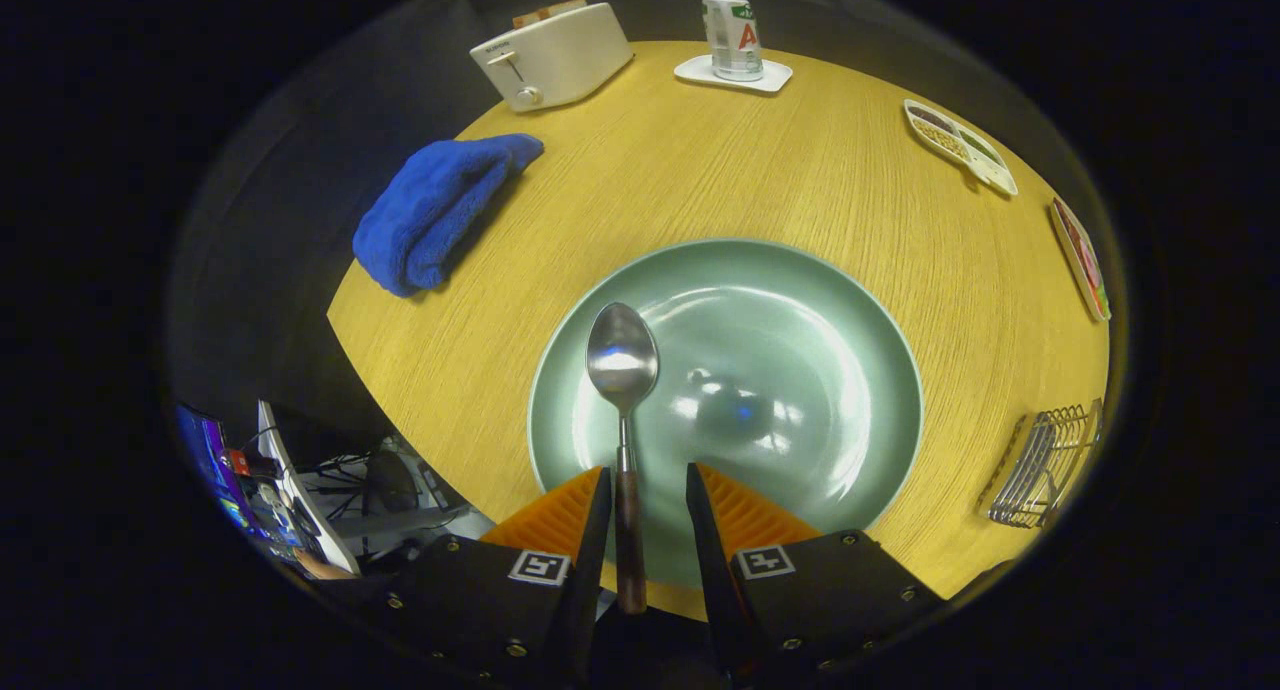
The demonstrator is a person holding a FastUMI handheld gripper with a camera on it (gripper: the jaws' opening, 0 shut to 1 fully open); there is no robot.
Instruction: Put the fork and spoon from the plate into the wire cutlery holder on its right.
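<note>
Between gripper (pixel 646 490) fingers, set apart: spoon (pixel 622 370) handle; bowl over green plate (pixel 860 340); neither finger pressing.

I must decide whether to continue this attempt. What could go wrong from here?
1. The claw is open, and the spoon handle lies against one finger only; closing off-centre may push it sideways on the plate.
2. The wire cutlery holder stands well off to the right, so a loose grip could drop the spoon on the way.

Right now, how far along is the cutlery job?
No fork lies on the green plate, so that part may be done; the wire cutlery holder's contents are unclear. The steel spoon with wooden handle lies between the open gripper fingers, ungrasped. Gripping and moving it remains.
</note>
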